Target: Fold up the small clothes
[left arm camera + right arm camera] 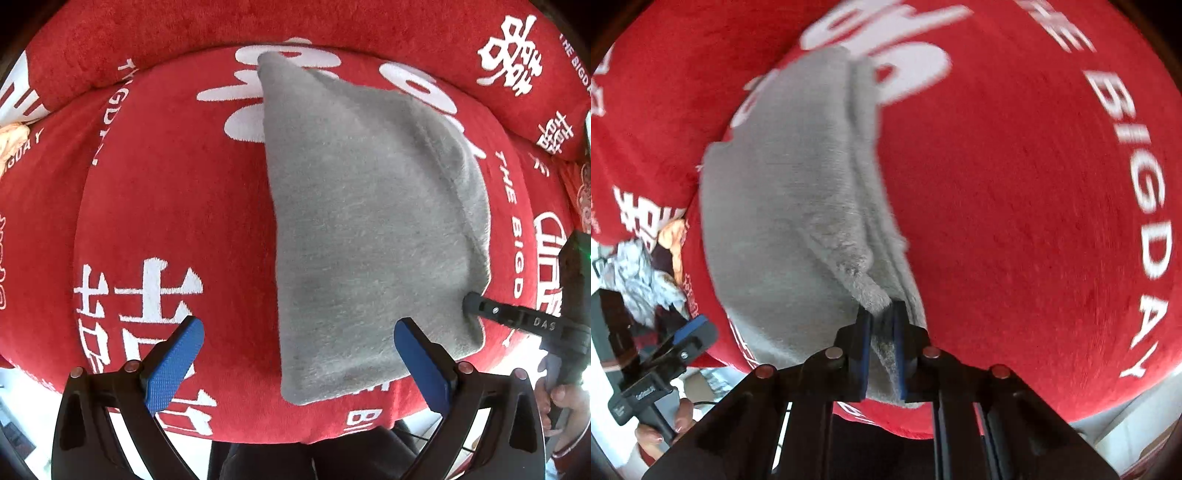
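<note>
Red printed cushion (177, 206) under grey fleece garment (369, 229): mid-fold, right gripper (881, 325) clamped on its edge, left gripper (299, 350) spread empty; next, probably lay edge flat, release.

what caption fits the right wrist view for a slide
Right gripper shut on the edge of a folded grey fleece cloth lying on a red printed cushion.

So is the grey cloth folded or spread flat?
Folded: the grey cloth shows stacked layers along its edge, pinched by the right hand-held gripper.
</note>
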Available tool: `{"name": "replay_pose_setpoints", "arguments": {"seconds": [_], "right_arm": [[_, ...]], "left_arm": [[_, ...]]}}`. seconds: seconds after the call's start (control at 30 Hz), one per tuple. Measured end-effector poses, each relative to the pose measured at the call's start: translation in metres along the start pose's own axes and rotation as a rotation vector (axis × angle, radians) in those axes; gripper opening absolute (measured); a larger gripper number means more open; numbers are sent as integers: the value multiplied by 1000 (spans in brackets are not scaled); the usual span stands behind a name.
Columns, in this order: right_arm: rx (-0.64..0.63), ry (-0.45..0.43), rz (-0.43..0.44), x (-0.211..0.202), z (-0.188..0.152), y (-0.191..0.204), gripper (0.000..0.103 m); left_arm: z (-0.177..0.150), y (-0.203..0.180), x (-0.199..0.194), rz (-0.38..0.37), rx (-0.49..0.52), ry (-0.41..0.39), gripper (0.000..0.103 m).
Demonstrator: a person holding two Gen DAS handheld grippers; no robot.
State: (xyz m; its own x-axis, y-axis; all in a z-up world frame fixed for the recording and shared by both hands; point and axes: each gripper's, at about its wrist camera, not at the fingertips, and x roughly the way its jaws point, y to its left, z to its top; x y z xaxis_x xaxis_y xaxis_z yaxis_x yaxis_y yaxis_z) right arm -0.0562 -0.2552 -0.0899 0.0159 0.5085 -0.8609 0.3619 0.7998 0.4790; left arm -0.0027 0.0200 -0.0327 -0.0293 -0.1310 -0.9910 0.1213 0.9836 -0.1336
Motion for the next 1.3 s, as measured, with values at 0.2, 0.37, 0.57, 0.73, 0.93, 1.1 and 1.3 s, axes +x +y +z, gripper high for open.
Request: {"name": "replay_pose_setpoints", "arguments": {"seconds": [0.2, 0.37, 0.57, 0.73, 0.93, 1.1, 1.3], "right_arm": [[-71, -10, -49, -11, -5, 14, 14], [-62, -25, -153, -26, -6, 24, 14], [-88, -76, -214, -54, -5, 44, 29], [-191, -109, -271, -56, -1, 85, 79], [-256, -94, -328, -48, -1, 120, 86], [-260, -125, -344, -50, -2, 130, 103], [-256, -124, -384, -51, 2, 138, 103]], "left_arm": [[-1, -4, -3, -1, 2, -4, 103], [-1, -5, -8, 3, 4, -9, 103], [-1, -10, -18, 49, 17, -42, 103], [1, -11, -26, 45, 8, -35, 103], [5, -13, -35, 75, -6, -39, 103], [9, -14, -42, 75, -15, -43, 103], [11, -14, -46, 96, -22, -59, 103]]}}
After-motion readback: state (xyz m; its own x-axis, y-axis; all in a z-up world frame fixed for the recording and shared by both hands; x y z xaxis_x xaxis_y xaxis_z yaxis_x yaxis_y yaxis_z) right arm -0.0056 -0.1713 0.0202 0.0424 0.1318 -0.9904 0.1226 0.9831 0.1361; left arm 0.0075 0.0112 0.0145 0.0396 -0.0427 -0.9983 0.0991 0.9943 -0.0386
